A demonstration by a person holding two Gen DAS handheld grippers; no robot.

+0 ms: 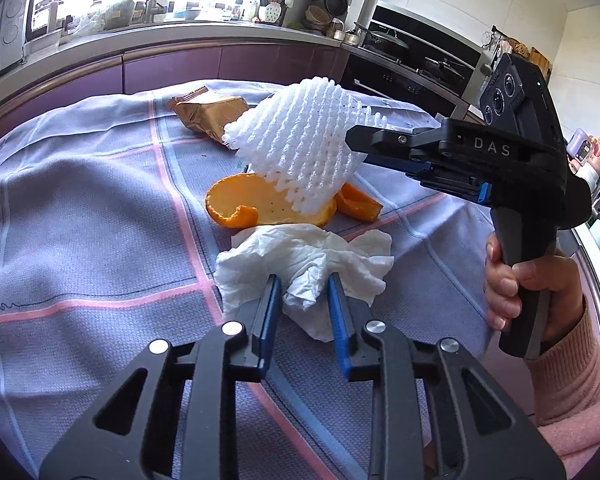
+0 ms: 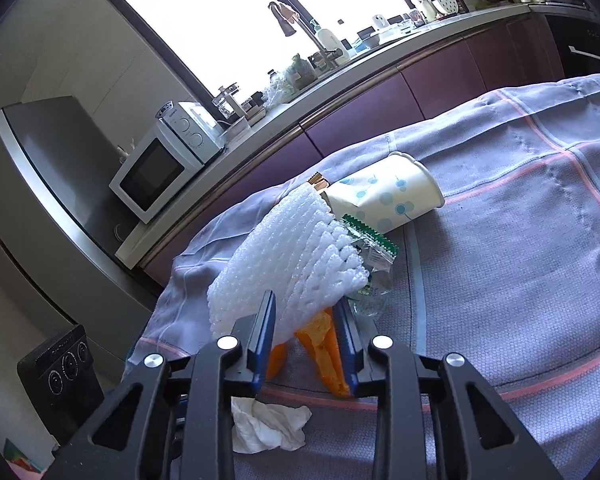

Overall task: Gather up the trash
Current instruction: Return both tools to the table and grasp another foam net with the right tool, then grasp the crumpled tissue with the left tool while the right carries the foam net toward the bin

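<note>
A crumpled white tissue (image 1: 312,268) lies on the cloth-covered table (image 1: 80,240); my left gripper (image 1: 303,292) has its jaws on either side of it, not closed. My right gripper (image 2: 306,310), which also shows in the left wrist view (image 1: 354,138), is shut on a white foam fruit net (image 1: 300,148) and holds it above the orange peels (image 1: 252,206). The net (image 2: 292,272) hangs from the right jaws, with peel (image 2: 324,352) below. The tissue (image 2: 268,424) lies under the right gripper.
A brown snack wrapper (image 1: 206,114) lies beyond the peels. A paper cup (image 2: 392,196) lies on its side by a clear green-edged wrapper (image 2: 372,264). The kitchen counter (image 1: 180,40), a microwave (image 2: 156,172) and a fridge (image 2: 40,200) stand behind.
</note>
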